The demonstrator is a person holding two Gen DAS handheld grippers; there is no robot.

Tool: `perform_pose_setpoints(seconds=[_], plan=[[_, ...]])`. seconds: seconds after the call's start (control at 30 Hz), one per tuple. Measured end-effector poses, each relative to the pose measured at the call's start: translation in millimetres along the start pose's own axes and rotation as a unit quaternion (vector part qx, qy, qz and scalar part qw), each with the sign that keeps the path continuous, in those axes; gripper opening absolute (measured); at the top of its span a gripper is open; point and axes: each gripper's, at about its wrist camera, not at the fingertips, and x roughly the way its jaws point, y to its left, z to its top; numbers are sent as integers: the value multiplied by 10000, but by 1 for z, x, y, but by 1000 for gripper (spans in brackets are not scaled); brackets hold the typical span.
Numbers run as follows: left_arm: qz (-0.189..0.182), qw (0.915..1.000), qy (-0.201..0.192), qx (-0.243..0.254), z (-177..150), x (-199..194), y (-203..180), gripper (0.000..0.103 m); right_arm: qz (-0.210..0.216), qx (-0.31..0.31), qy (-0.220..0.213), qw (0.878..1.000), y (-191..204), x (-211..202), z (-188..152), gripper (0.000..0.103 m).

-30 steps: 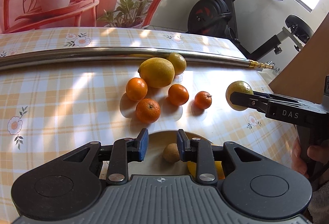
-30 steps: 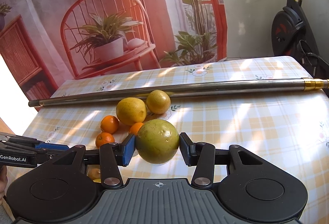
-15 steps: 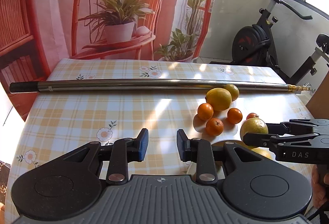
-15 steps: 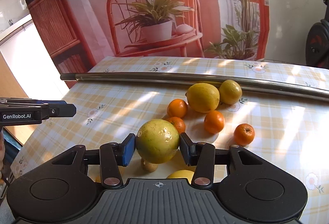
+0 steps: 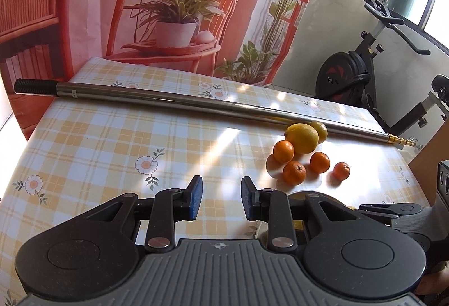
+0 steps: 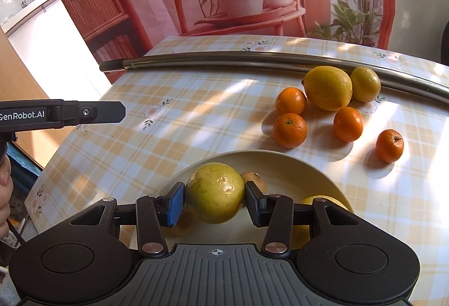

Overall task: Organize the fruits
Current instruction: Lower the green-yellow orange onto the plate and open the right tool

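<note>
**Green-yellow fruit pinched over the plate**

The green-yellow fruit (image 6: pixel 214 200) is nearly round, so no long axis can be read; its slightly narrower top leans toward the far left. Its skin is dull yellow-green with brownish speckles and a glossy highlight on the near face. It sits between the jaws of the right gripper (image 6: pixel 215 203), which pinch it from left and right, the blue pad against its left flank and the black pad against its right. The fruit hangs over the near-left part of the cream plate (image 6: pixel 294 165); whether it touches the plate cannot be told.

Just behind it in the plate lies a small brown fruit (image 6: pixel 254 179), and a yellow fruit (image 6: pixel 322 200) shows at the plate's right, partly hidden by the gripper.

Beyond the plate, on the checked desk (image 6: pixel 196 115), four small oranges (image 6: pixel 290 130) lie near a large lemon (image 6: pixel 327 88) and a smaller lemon (image 6: pixel 364 83), which rests against a long metal pole (image 6: pixel 252 58).

The left gripper (image 5: pixel 219 200) hovers above the desk left of the plate, its jaws spread with nothing between them.
</note>
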Motion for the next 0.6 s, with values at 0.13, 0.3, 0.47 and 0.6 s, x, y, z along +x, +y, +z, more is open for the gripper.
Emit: perform_pose_setpoints(seconds=[0.13, 0.3, 0.47, 0.6], plan=[[27, 10000, -17, 59, -3, 1, -1, 31, -213, -23, -13, 9998, -5, 2, 2, 43], [8, 10000, -54, 48, -2, 2, 0, 31, -465, -61, -84, 9989, -10, -1, 1, 43], [60, 9999, -38, 105, -5, 4, -2, 31, -277, 0, -99, 9996, -7, 3, 3, 43], [107, 9999, -4, 67, -5, 4, 0, 31, -543, -310, -21, 9980, 10, 10, 7, 43]])
